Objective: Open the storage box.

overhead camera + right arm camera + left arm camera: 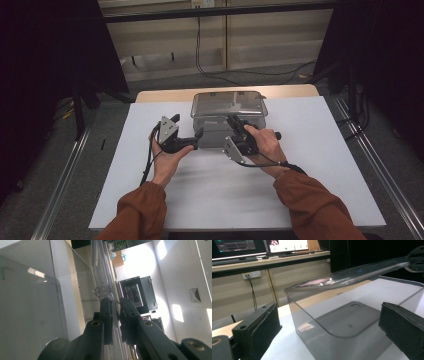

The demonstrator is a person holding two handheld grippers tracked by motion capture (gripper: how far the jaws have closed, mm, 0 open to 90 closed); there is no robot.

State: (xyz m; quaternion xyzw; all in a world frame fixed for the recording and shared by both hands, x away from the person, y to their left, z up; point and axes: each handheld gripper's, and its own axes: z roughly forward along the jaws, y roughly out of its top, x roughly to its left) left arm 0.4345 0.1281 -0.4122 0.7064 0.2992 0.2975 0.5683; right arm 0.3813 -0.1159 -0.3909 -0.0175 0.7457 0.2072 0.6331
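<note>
Right gripper [235, 122] jaws pinch the lid [227, 103] edge; left gripper [199, 134] jaws spread around the box [342, 322] corner. Brace box, lift lid evenly.

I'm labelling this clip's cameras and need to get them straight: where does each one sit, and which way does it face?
High view: above the person's side, looking forward and down on the white table; both forearms, left gripper and right gripper show.
Left gripper view: rides the left gripper, looking between its open jaws at the clear box and its tilted lid.
Right gripper view: rides the right gripper, rolled sideways, jaws closed on the lid's edge.
All three views share the box.
</note>
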